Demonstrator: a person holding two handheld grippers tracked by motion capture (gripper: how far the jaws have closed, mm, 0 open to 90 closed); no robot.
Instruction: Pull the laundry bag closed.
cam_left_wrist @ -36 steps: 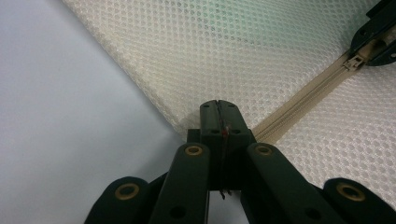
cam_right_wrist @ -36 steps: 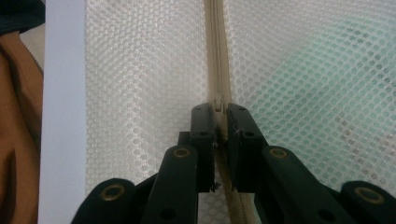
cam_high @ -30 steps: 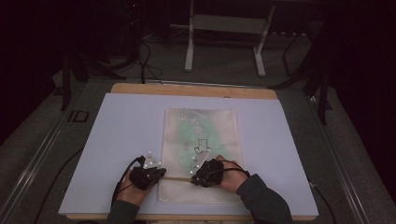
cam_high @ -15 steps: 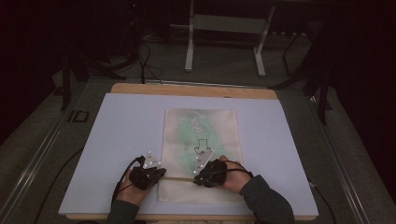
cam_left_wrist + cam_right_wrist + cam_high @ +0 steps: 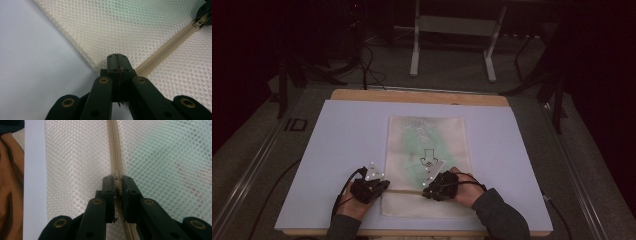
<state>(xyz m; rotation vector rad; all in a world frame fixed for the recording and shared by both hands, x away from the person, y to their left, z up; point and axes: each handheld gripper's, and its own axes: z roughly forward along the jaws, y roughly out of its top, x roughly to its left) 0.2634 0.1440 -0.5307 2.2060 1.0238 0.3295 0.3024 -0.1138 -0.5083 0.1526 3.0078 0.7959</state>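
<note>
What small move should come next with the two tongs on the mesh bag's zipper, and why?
Probably draw the right tongs along the zipper, away from the left tongs. The right tongs pinch the zipper pull; the left tongs clamp the mesh bag at the zipper's end, steadying it.

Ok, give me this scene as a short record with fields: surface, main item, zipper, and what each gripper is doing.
surface: white mat on a wooden table
main item: cream mesh bag lying flat, something green inside
zipper: runs across the bag's near end
left gripper: shut on the bag's edge at the zipper's end
right gripper: shut on the zipper pull
hands: both at the table's near edge
</note>
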